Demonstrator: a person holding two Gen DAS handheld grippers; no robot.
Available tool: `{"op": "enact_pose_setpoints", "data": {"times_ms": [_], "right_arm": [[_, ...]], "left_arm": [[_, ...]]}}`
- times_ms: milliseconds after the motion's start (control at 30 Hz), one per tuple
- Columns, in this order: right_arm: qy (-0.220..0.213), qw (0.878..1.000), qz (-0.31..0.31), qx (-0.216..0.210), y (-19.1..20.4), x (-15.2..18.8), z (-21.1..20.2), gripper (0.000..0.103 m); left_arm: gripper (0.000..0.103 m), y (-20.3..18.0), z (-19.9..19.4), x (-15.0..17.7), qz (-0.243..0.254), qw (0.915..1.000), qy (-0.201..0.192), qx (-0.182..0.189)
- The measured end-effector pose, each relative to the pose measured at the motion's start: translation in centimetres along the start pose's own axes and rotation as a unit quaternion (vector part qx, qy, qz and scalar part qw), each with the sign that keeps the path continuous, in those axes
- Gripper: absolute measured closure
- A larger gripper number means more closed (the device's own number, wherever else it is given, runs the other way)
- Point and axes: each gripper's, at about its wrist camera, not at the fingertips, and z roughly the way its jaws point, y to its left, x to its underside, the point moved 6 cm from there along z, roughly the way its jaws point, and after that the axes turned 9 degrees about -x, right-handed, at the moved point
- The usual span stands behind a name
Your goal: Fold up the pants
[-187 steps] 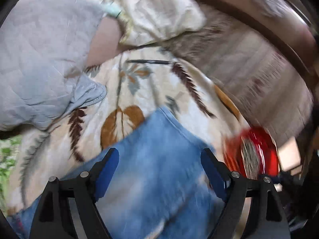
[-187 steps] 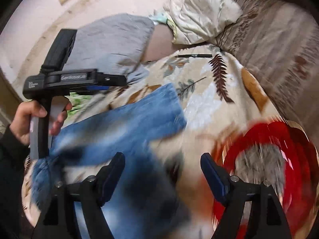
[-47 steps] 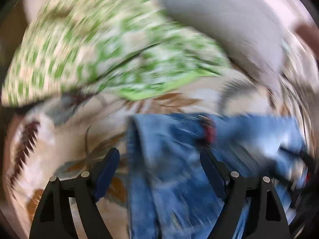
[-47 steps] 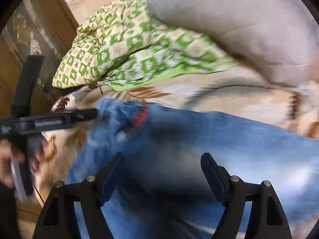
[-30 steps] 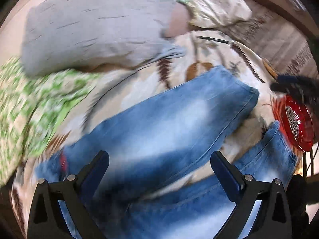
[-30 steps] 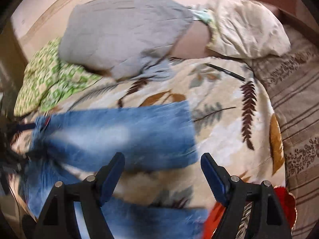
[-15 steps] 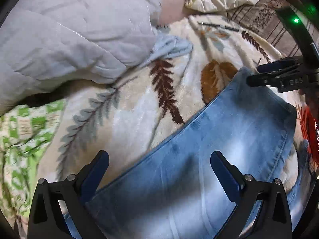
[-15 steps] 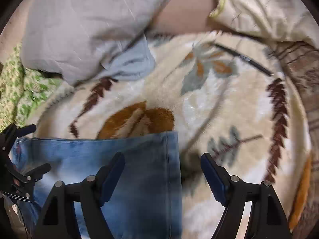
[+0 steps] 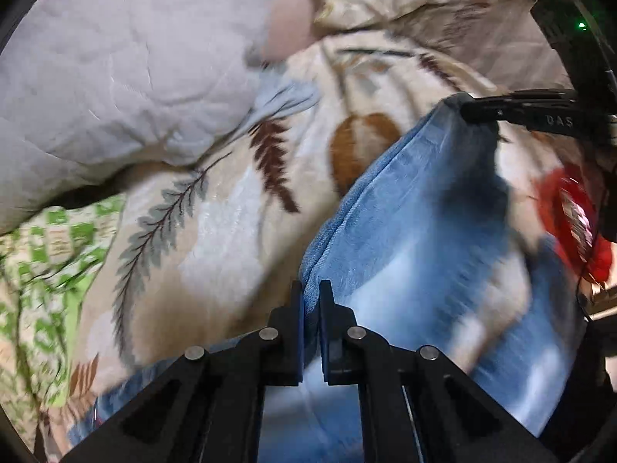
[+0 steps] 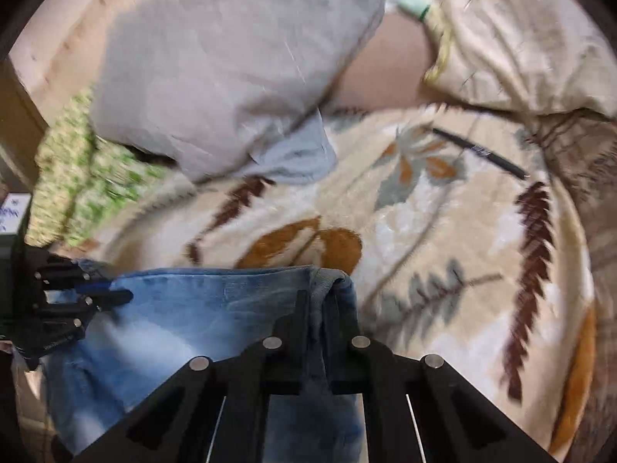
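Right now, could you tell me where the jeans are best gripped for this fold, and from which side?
Along the far edge of the jeans, where both grippers pinch already: the right gripper at the hem corner, the left gripper further along the seam. That edge rises as a firm ridge off the leaf-print blanket, so fingers straddle it from the near side.

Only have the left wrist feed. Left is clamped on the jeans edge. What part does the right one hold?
Observer: The right gripper is shut on the jeans at the corner of the leg hem, which bunches up between its fingers.
Operator: Anything loose ahead of it on the bed?
Observer: A thin black pen lies on the leaf-print blanket, well beyond the hem.
Operator: Is the left visible from there?
Observer: Yes, the left gripper sits at the picture's left edge, on the same upper edge of the jeans.
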Motion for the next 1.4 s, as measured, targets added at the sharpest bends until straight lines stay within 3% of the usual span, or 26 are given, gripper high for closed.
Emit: {"op": "enact_pose_setpoints", "data": {"times_ms": [167, 300, 467, 567, 633, 733, 800, 867, 900, 933, 967, 1000, 1033, 1100, 1167, 1267, 1400], "right_arm": [[-0.070, 0.997, -0.012, -0.015, 3.8, 5.7, -8.2, 0.097], [-0.086, 0.996, -0.038, -0.002, 6.1, 12.0, -12.5, 0.097], [-0.046, 0.998, -0.033, 0.023, 5.6, 21.0, -13.7, 0.097], [-0.018, 0.998, -0.030, 0.046, 4.8, 24.7, -13.7, 0.097], [-0.007, 0.999, -0.020, 0.043, 4.4, 26.5, -14.0, 0.099], [0.004, 0.997, -0.034, 0.065, 4.1, 28.2, -14.1, 0.099], [0.019, 0.998, -0.021, 0.058, 3.6, 28.8, -13.3, 0.098], [0.025, 0.997, -0.006, 0.067, 3.1, 29.1, -13.1, 0.095], [0.022, 0.998, -0.003, 0.065, 3.2, 29.3, -13.4, 0.093], [0.017, 0.998, -0.003, 0.065, 3.3, 29.3, -13.9, 0.088], [0.013, 0.998, -0.006, 0.066, 3.5, 29.3, -14.4, 0.085], [0.006, 0.998, -0.011, 0.065, 3.9, 29.3, -15.2, 0.075], [-0.001, 0.998, -0.016, 0.062, 4.3, 29.2, -15.9, 0.050], [-0.026, 0.998, -0.024, 0.061, 5.5, 29.1, -17.5, 0.016], [-0.053, 0.996, -0.040, 0.055, 7.3, 28.4, -18.7, 0.016], [-0.057, 0.995, -0.076, 0.025, 10.8, 27.4, -18.3, 0.016], [-0.030, 0.991, -0.132, -0.015, 16.6, 26.7, -14.7, 0.016]], "left_arm": [[0.097, -3.7, -7.1, 3.9, 0.011, 0.9990, -0.041, -0.010], [0.097, -7.8, -11.6, 8.2, 0.011, 0.9969, -0.078, -0.007], [0.097, -14.1, -11.0, 13.3, 0.034, 0.9968, -0.073, -0.003], [0.097, -17.0, -9.2, 15.3, 0.035, 0.9978, -0.054, 0.015], [0.097, -18.5, -8.1, 16.7, 0.037, 0.9983, -0.037, 0.024], [0.094, -19.7, -5.7, 18.1, 0.042, 0.9990, -0.009, 0.008], [0.093, -19.9, -5.0, 18.3, 0.029, 0.9995, -0.011, 0.007], [0.086, -20.0, -5.4, 18.3, 0.031, 0.9995, -0.009, 0.006], [0.062, -19.9, -5.9, 18.2, 0.026, 0.9996, -0.003, 0.011], [0.031, -19.7, -6.6, 18.1, 0.017, 0.9998, -0.007, 0.010], [0.021, -19.5, -7.4, 18.4, 0.008, 0.9997, -0.020, 0.010], [0.014, -19.0, -9.0, 18.4, -0.007, 0.9987, -0.049, 0.011], [0.014, -18.5, -10.1, 18.4, -0.017, 0.9976, -0.067, 0.010], [0.014, -16.6, -11.7, 18.7, -0.038, 0.9966, -0.073, 0.001], [0.014, -14.7, -12.5, 19.5, -0.058, 0.9959, -0.068, -0.014], [0.014, -11.4, -13.7, 21.6, -0.086, 0.9935, -0.065, -0.036], [0.014, -5.8, -14.7, 25.1, -0.135, 0.9863, -0.053, -0.079]]}}
